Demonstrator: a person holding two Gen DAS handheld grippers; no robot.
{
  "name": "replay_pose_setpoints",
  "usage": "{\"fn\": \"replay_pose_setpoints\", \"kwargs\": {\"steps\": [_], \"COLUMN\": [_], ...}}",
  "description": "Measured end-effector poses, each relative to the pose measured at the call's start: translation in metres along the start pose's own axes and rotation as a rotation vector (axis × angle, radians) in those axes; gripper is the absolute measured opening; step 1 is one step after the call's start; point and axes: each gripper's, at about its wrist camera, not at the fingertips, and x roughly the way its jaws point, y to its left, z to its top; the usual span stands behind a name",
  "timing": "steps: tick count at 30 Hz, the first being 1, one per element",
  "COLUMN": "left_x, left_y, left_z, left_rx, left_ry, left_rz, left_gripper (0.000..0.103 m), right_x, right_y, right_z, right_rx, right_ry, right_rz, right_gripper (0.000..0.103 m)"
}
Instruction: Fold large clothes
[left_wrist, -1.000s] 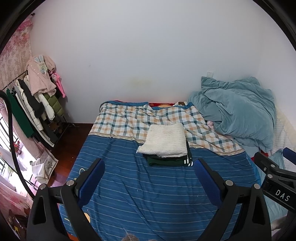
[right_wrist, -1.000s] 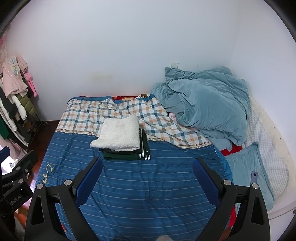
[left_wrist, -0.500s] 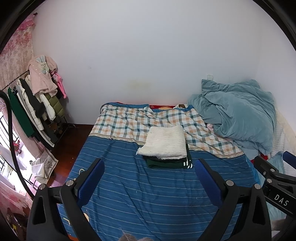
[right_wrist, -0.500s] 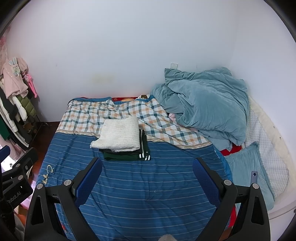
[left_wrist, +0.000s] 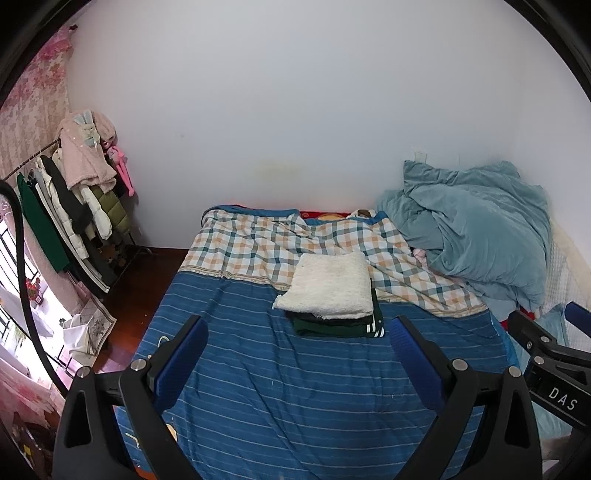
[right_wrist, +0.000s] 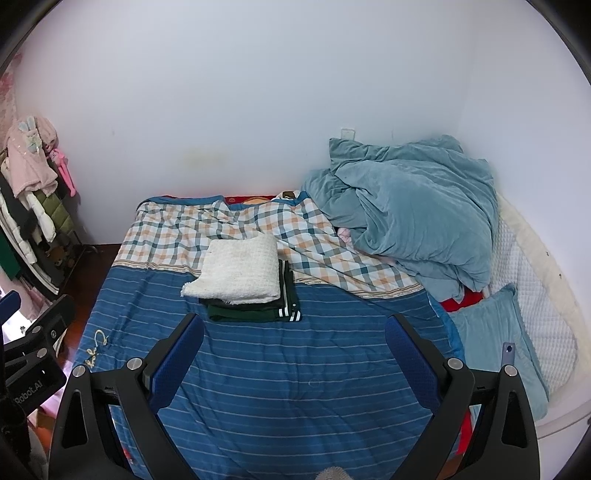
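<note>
both grippers (left_wrist: 295, 325) (right_wrist: 293, 325) agape above folded stack (left_wrist: 332, 295)

White folded knit (left_wrist: 327, 286) covers most of the dark garments (left_wrist: 338, 325) beneath; the clothes rack (left_wrist: 62, 214) runs off frame left.

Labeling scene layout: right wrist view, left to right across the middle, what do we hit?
Clothes rack → folded cream towel on the stack of dark folded clothes → crumpled teal duvet → teal pillow → white quilted padding along the right wall.
</note>
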Motion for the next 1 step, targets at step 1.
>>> {"fn": "replay_pose_setpoints", "kwargs": {"steps": [1], "left_x": [-0.0007], "left_y": [0.0004], "left_z": [-0.0009], "left_rx": [-0.002], "left_ry": [-0.003], "left_rz": [-0.003], "left_gripper": [0.101], "right_x": [-0.0014], "right_y": [0.0], "right_z": [-0.0015], "right_rx": [0.001], "right_ry": [-0.001], "right_rz": [-0.001], "right_gripper": [0.1]}}
